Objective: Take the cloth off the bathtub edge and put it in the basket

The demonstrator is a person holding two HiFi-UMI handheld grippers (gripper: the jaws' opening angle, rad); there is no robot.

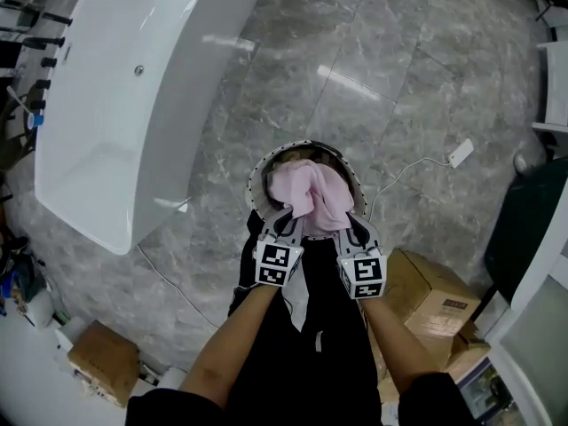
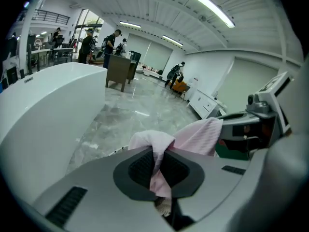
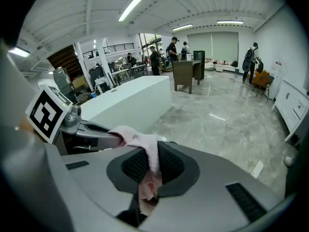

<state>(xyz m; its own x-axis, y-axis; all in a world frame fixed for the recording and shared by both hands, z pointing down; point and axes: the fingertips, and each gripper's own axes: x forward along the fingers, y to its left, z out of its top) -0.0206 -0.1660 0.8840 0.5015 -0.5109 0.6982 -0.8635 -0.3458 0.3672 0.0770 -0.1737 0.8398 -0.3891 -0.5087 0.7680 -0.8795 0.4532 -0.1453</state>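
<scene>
Left gripper (image 1: 286,224) and right gripper (image 1: 357,229) are both clamped on the pink cloth (image 1: 309,192) in the head view. The cloth sits bunched over the mouth of the round basket (image 1: 256,181), at twelve o'clock from the hands. Whether it already rests inside cannot be told. The white bathtub (image 1: 133,87) stands well apart at ten o'clock.

In the left gripper view the jaws are nearly together, with a fold of cloth squeezed between the pads and the rest spilling toward two o'clock.

In the right gripper view the jaws are likewise almost shut on a thin fold, and the rest trails toward ten o'clock.

The cloth looks light, soft and limp. It will likely sag and drape rather than slip, so pinching two separate folds suits it, and it should fall freely when let go.
</scene>
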